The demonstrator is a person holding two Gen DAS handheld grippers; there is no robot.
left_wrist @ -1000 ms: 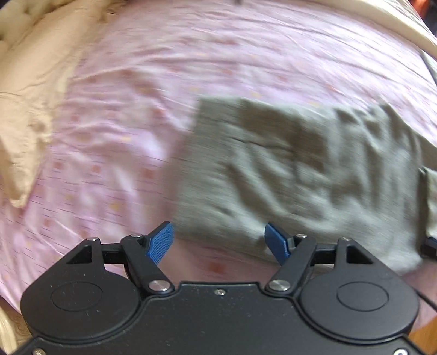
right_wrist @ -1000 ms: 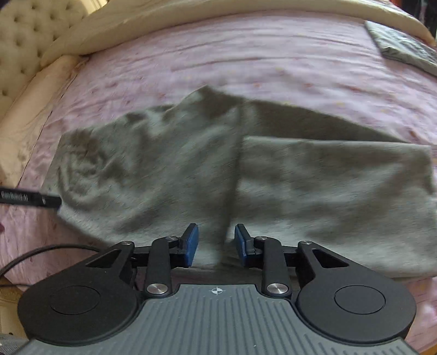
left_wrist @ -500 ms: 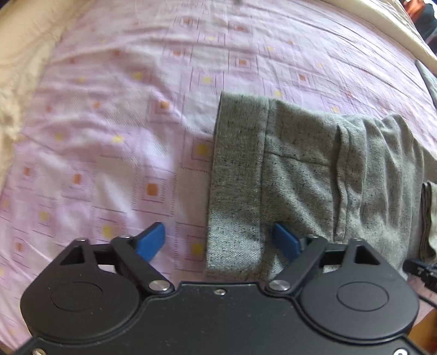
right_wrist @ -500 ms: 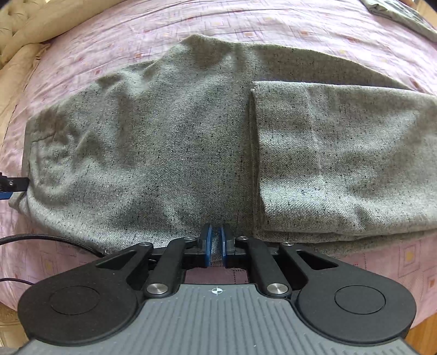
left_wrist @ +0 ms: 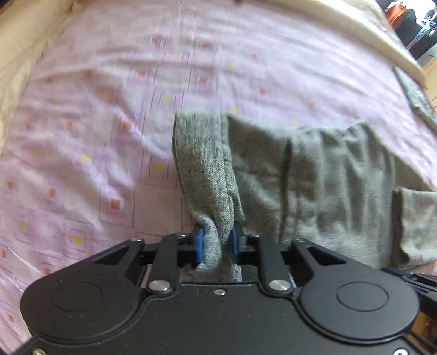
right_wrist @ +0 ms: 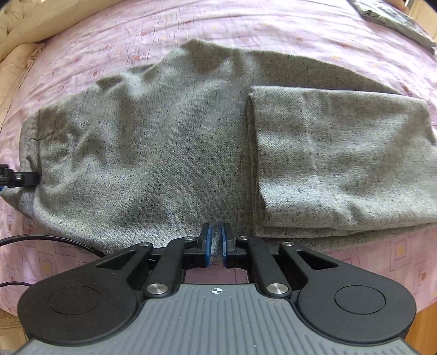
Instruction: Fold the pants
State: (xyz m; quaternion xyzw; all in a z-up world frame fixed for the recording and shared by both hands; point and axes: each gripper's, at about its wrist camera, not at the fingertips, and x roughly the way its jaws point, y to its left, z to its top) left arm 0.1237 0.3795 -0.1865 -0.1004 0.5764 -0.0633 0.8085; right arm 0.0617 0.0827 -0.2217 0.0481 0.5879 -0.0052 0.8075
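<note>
Grey speckled pants (right_wrist: 169, 153) lie across a pink patterned bed sheet (right_wrist: 273, 27), their legs folded back over themselves at the right (right_wrist: 341, 153). In the left wrist view the waistband end (left_wrist: 202, 163) is bunched up between the blue pads of my left gripper (left_wrist: 217, 245); its jaws are closing and pinch the near corner of the cloth. My right gripper (right_wrist: 215, 245) is shut on the near edge of the pants, just left of the folded legs. The left gripper's tip (right_wrist: 19, 177) shows at the pants' left edge in the right wrist view.
A cream quilt (right_wrist: 24, 32) is heaped along the far left of the bed. Another dark folded cloth (right_wrist: 396, 19) lies at the far right corner. A black cable (right_wrist: 54, 241) trails over the near left of the sheet. The bed's near edge runs just below the grippers.
My left gripper, wide open around the waistband corner before, has closed onto it and the cloth has bunched up. My right gripper closed on the near edge a second ago and has stayed there.
</note>
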